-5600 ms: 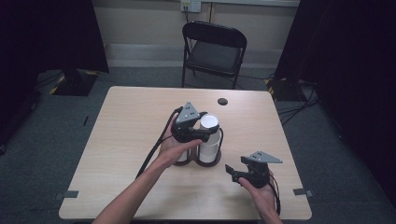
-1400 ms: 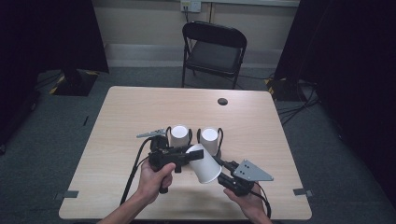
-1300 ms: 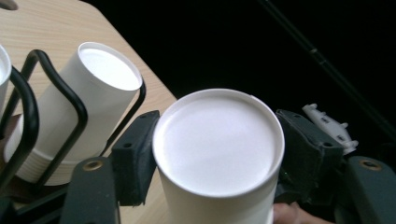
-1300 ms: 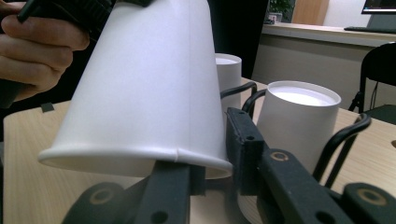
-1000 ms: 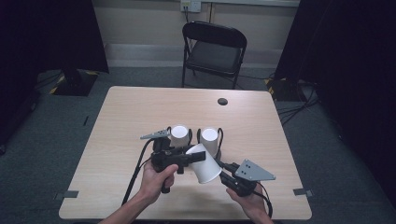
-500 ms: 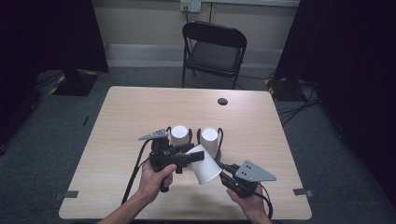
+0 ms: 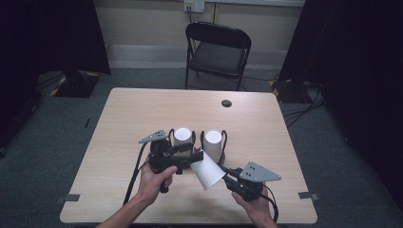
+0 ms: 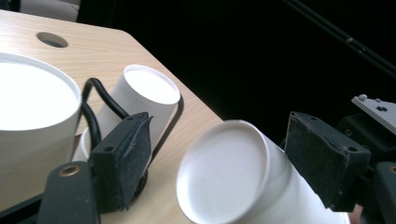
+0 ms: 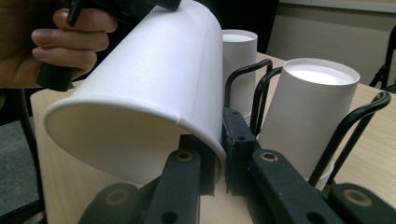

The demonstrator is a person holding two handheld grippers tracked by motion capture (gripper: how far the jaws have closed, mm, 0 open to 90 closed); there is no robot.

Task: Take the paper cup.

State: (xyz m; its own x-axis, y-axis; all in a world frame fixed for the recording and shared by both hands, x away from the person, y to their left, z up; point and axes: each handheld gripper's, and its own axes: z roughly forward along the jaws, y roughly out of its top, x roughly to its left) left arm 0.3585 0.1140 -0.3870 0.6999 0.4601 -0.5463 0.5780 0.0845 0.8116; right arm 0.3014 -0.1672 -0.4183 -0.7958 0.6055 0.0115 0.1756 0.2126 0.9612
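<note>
1. Pale wooden table (image 7: 123, 123) holds three white paper cups: two upside down in black wire holders (image 7: 224, 141).
2. Third tilted cup (image 7: 207, 170) hangs between both grippers.
3. Right gripper (image 7: 227, 174) pinches its rim; left gripper (image 7: 196, 156) has just been opening, its pads off the cup's base.

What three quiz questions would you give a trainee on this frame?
1. True or false: the right gripper is shut on the rim of the tilted cup.
2. How many standing cups are on the table behind the tilted one? A one, B two, C four.
3. Which end of the tilted cup lies between the jaws of the left gripper?

Key: 1 true. 2 B. 3 its closed base; those jaws have just been opening, with the base between them.
</note>
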